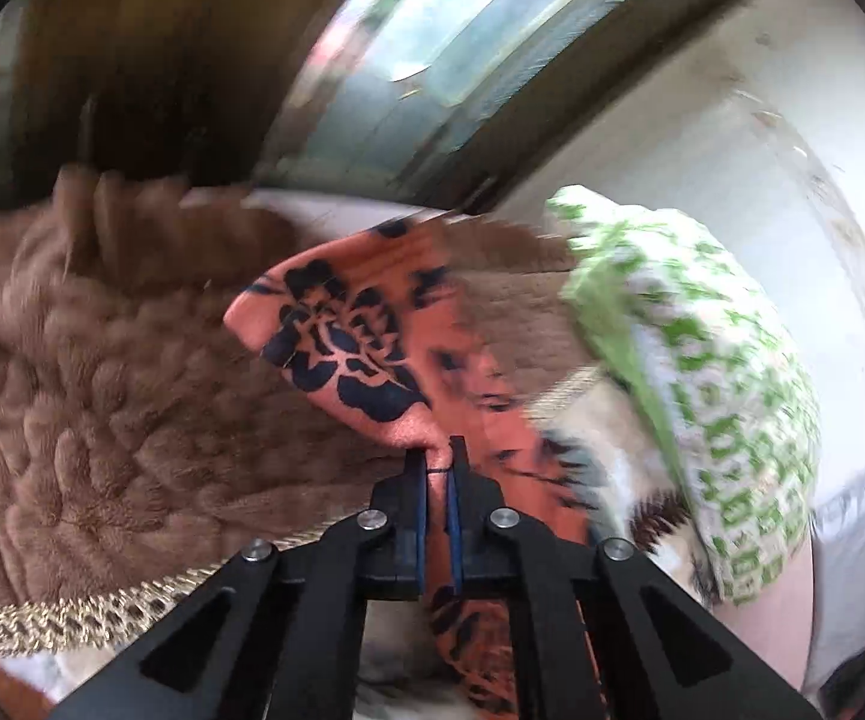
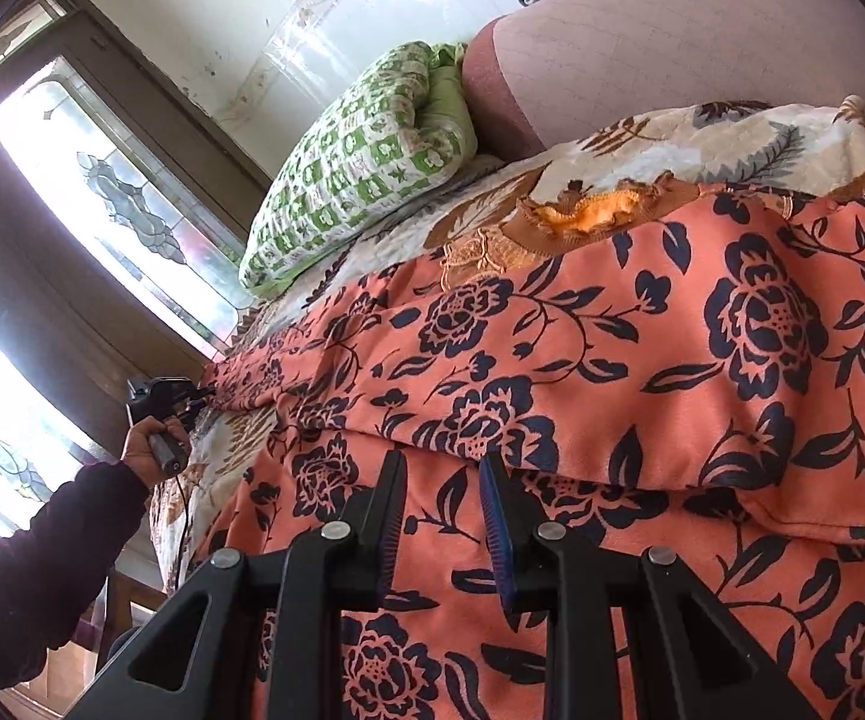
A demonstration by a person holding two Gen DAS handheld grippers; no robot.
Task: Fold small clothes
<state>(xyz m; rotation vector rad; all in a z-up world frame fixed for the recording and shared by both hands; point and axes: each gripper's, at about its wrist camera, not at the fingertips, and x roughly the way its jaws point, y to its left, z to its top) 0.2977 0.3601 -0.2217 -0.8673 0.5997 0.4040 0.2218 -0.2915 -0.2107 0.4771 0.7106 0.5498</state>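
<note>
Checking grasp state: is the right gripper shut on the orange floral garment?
No. The right gripper has its jaws spread apart above the orange floral garment, with nothing pinched between them.

The left gripper (image 1: 439, 450) has its jaws nearly together, pinching a fold of orange flowered cloth (image 1: 366, 348) between the blue pads (image 1: 455, 516). In the right wrist view the left hand (image 2: 150, 441) grips that tool's handle at the far left, arm in a dark sleeve (image 2: 36, 570) reaching out. The right gripper (image 2: 441, 468) hangs just above the cloth, jaws parted, holding nothing.
</note>
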